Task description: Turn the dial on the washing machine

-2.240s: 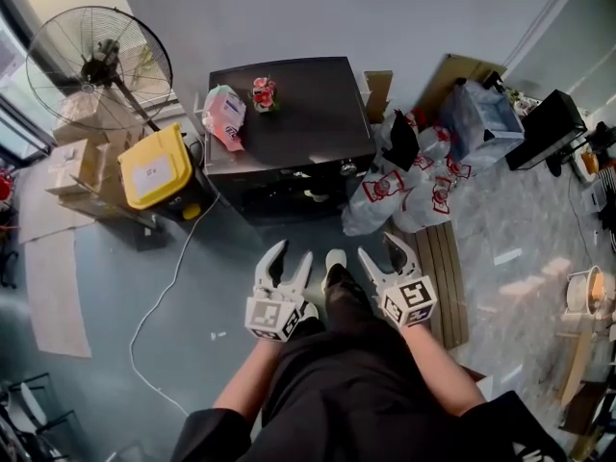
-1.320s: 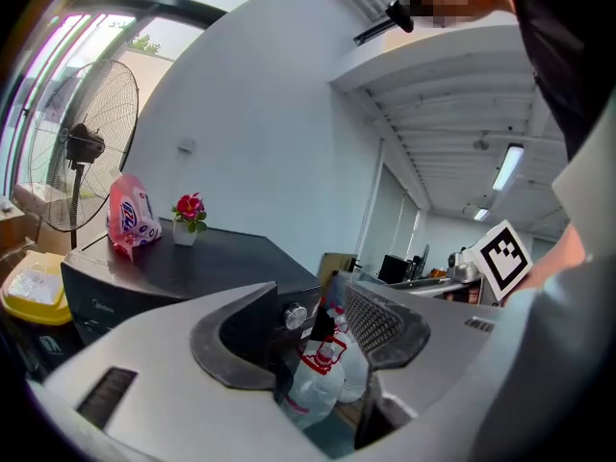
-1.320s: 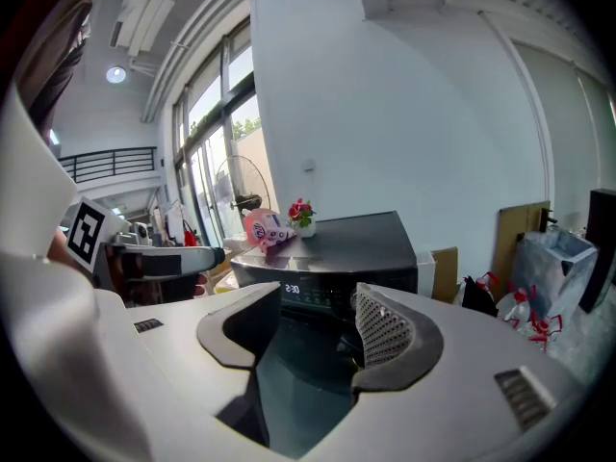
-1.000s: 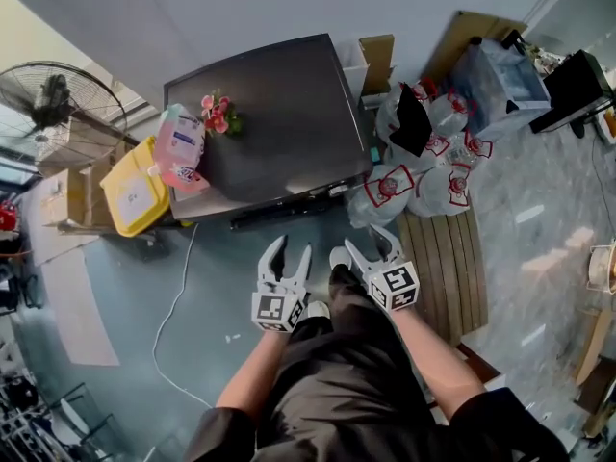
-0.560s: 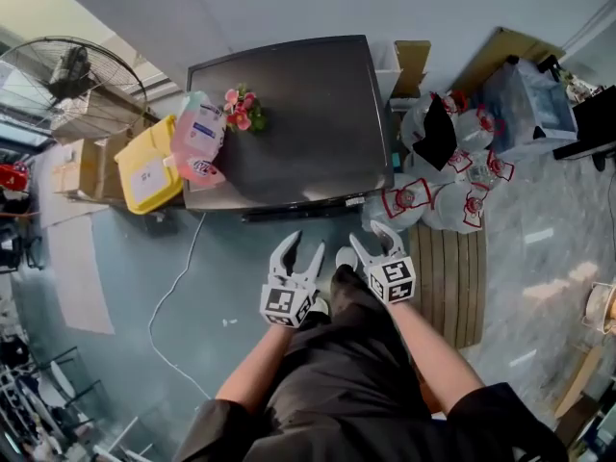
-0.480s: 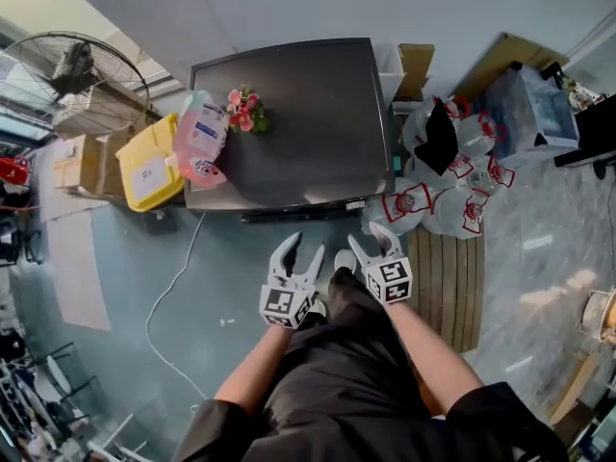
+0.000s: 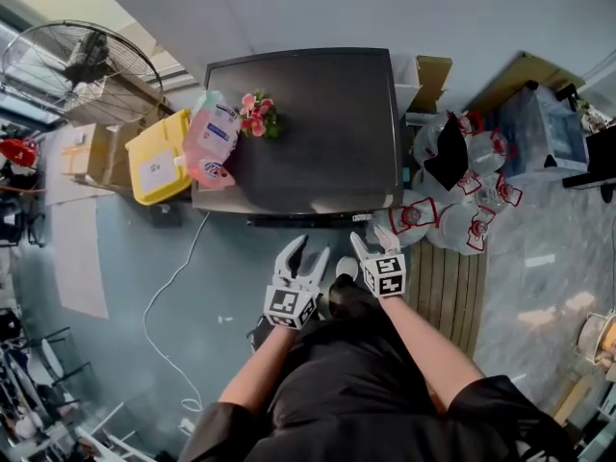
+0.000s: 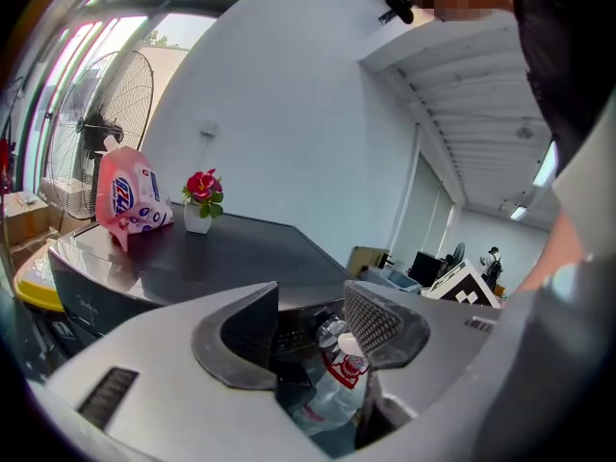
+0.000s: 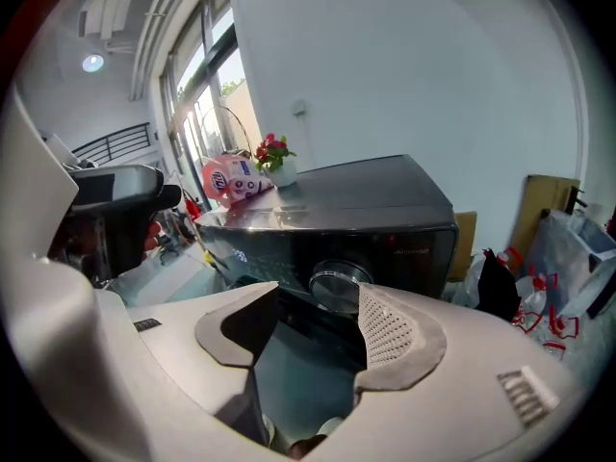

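Okay, dial (image 9: 337, 283) on washing machine (image 7: 318, 133) lay dead ahead of nearer right gripper (image 7: 371, 241), its empty jaws just opening wider; left gripper (image 7: 308, 250) jaws stood apart, empty.

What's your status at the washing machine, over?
Left gripper open, empty. Right gripper empty, jaws just opened wider, facing the dial, not touching it. Nothing seen blocking the dial.

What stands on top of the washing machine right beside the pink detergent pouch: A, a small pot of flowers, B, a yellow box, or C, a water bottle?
A: a small pot of flowers stands on the dark top of the washing machine, next to the pink detergent pouch.
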Demonstrator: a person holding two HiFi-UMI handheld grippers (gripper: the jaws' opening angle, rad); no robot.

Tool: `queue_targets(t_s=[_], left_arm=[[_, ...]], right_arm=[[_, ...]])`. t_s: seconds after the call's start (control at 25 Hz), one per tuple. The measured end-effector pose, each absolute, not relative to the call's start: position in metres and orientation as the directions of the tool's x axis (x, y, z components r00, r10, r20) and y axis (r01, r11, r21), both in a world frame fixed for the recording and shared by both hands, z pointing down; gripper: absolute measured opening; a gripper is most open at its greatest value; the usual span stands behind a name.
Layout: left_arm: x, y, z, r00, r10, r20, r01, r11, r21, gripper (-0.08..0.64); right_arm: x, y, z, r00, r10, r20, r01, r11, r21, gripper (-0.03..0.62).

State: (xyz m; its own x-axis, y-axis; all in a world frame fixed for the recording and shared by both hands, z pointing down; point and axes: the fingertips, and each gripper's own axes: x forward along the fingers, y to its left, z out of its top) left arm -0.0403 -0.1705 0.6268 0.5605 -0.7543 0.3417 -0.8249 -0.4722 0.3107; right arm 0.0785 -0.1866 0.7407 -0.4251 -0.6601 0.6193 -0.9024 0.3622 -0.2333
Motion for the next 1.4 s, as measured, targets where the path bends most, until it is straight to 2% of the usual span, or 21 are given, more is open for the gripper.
queue_targets(t_s=[0.4, 0.8, 1.2, 1.4], left_arm=[[-0.036, -0.175, 0.634, 0.617, -0.708, 0.344, -0.785, -0.517, 0.341, 0.163], [-0.045, -0.182, 0.635, 0.589, -0.722, 0.363, -0.807, -0.507, 0.301, 0.021], [-0.040, -0.183, 0.635, 0.593, -0.726, 0.349, -0.804, -0.511, 0.304, 0.015], [-0.046, -0.188, 0.632, 0.571, -0.747, 0.340, -0.819, -0.493, 0.293, 0.015]], right_arm=[[0.081, -0.199, 0.758, -0.367, -0.651, 0.665, -0.927, 0.311, -0.207, 0.230], [0.090, -0.218, 0.764, -0.304, -0.696, 0.651, -0.953, 0.232, -0.197, 0.229], [0.089, -0.219, 0.765, -0.303, -0.705, 0.641, -0.953, 0.229, -0.198, 0.229], [0.091, -0.220, 0.765, -0.332, -0.701, 0.631, -0.941, 0.207, -0.266, 0.232]])
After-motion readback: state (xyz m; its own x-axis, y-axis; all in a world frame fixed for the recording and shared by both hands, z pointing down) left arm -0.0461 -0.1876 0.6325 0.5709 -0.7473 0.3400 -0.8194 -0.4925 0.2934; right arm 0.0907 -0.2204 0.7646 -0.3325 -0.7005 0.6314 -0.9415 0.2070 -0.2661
